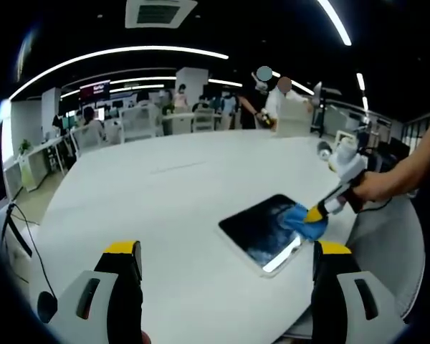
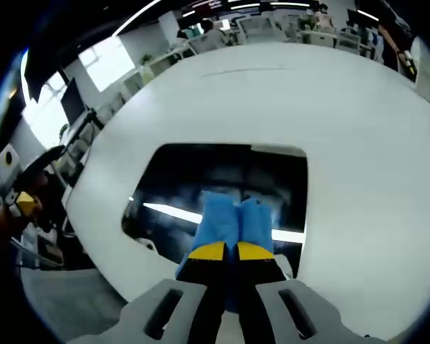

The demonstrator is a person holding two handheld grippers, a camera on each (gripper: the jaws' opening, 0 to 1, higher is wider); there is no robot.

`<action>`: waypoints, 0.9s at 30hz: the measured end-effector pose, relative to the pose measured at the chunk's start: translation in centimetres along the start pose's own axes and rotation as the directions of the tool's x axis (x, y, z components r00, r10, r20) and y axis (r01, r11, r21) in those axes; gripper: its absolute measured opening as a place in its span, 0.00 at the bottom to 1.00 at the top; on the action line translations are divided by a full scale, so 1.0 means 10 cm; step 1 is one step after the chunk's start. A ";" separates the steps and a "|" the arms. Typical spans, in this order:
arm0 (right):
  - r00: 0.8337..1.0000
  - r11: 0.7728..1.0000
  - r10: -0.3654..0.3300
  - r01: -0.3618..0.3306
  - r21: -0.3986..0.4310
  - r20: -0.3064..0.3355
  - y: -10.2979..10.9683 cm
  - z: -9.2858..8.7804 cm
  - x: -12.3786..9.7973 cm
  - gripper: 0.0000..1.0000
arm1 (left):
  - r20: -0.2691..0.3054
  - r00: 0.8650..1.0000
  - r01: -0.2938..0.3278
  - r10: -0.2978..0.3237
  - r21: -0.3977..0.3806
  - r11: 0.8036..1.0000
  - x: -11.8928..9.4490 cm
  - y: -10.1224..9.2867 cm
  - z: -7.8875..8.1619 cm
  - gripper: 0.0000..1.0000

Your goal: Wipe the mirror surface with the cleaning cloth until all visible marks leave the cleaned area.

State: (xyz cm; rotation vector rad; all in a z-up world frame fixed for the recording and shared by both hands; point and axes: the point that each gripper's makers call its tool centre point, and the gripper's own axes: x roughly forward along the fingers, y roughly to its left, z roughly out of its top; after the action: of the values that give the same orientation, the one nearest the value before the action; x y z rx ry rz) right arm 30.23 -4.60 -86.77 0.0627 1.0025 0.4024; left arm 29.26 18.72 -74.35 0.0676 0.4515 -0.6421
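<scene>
In the left gripper view, the left gripper (image 1: pixel 228 261) rises from the bottom edge with its two yellow-tipped jaws spread wide apart and nothing between them. Beyond them, right of centre, a dark rectangular mirror with a pale frame (image 1: pixel 261 233) lies flat on the large round white table (image 1: pixel 165 193). At the mirror's right edge the right gripper (image 1: pixel 317 213) comes in from the right of the frame, held by a person's hand (image 1: pixel 376 188), and presses a bright blue cleaning cloth (image 1: pixel 303 221) onto the glass. People and white desks fill the upper background.

In the right gripper view, the right gripper (image 2: pixel 230 251) has its yellow-tipped jaws clenched together on the blue cleaning cloth (image 2: pixel 229 218), which sits at lower centre on the mirror (image 2: pixel 222 179). The mirror spans the middle of the frame on the white table (image 2: pixel 358 158), reflecting ceiling light strips.
</scene>
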 end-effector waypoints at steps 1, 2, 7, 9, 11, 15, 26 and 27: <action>1.000 1.000 0.004 -0.004 -0.012 -0.001 0.04 0.01 0.01 0.00 | 0.001 1.000 -0.001 0.001 0.000 1.000 0.00 0.01 0.00 0.99; 1.000 1.000 0.007 -0.007 -0.028 -0.006 0.08 0.02 0.04 0.00 | 0.001 1.000 -0.003 0.003 0.001 1.000 -0.01 0.02 0.01 0.99; 0.999 0.997 0.025 -0.027 -0.066 -0.031 0.24 0.04 0.10 0.00 | 0.010 1.000 -0.015 0.015 -0.003 1.000 -0.03 0.05 0.03 0.99; 0.999 0.996 0.029 -0.032 -0.088 -0.041 0.29 0.05 0.12 0.00 | 0.012 1.000 -0.023 0.023 -0.009 1.000 -0.04 0.07 0.03 0.99; 0.998 0.995 0.040 -0.044 -0.086 -0.047 0.34 0.05 0.15 0.00 | 0.011 1.000 -0.029 0.029 -0.007 1.000 -0.04 0.05 0.02 0.99; 0.997 0.995 0.059 -0.063 -0.078 -0.057 0.46 0.08 0.19 0.00 | 0.008 1.000 -0.024 0.025 -0.007 1.000 -0.06 0.01 0.00 0.99; 0.993 0.994 0.089 -0.094 -0.063 -0.077 0.70 0.13 0.29 0.00 | 0.016 0.999 -0.036 0.036 -0.018 0.999 -0.11 0.04 -0.03 0.99; 0.993 0.994 0.090 -0.095 -0.061 -0.078 0.72 0.13 0.29 0.00 | 0.018 0.999 -0.036 0.037 -0.021 0.999 -0.11 0.04 -0.03 0.99</action>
State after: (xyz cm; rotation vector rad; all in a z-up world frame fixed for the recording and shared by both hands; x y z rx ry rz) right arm 30.56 3.25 -86.74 0.0359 1.0628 0.5245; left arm 28.59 19.69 -74.17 0.0504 0.4380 -0.6017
